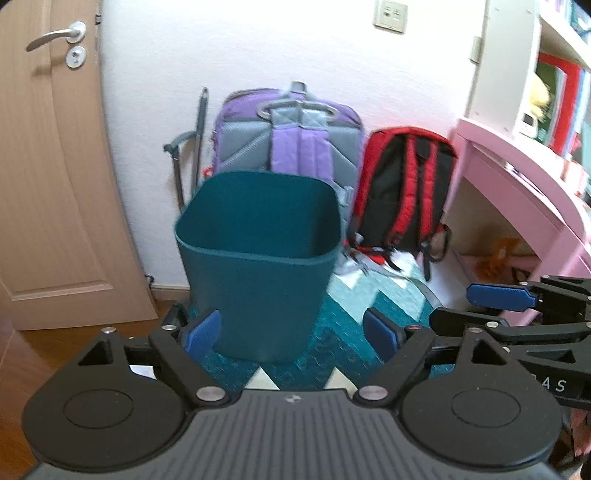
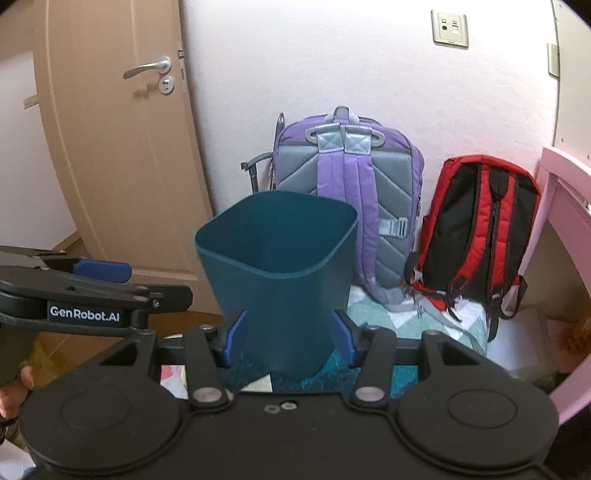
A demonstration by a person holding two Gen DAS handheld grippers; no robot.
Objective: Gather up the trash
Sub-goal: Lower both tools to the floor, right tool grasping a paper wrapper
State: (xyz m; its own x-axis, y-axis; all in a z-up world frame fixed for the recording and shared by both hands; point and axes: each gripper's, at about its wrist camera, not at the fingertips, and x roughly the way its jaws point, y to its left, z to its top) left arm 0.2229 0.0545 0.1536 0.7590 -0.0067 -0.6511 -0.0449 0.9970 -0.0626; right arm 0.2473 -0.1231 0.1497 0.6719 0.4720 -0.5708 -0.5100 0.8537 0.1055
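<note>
The wooden door (image 2: 122, 155) fills the left of your view, and beside it a white wall (image 2: 314, 55) carries a socket plate (image 2: 449, 28). A pink desk (image 1: 517, 177) stands at the right, with shelves above it in the left wrist view.

On the floor, a patterned teal and white rug (image 1: 384, 291) carries the task item: a dark teal bin (image 2: 279, 273). It stands upright on the rug, open at the top, with the visible part of its interior showing no contents. A purple and grey backpack (image 2: 349, 173) leans on the wall directly behind the bin. A red and black backpack (image 2: 480, 225) leans to the right of that, next to the desk leg. A thin grey handle (image 1: 199, 144) rests against the wall left of the purple backpack.

Your left gripper (image 1: 291, 332) is spread wide, its blue pads (image 1: 203, 332) empty, with the bin's base in line between them. Your right gripper (image 2: 290, 339) is likewise spread and holds nothing; its pads (image 2: 343, 336) frame the bin's lower walls, and you cannot tell whether they touch them. Each gripper shows at the other's side edge.
</note>
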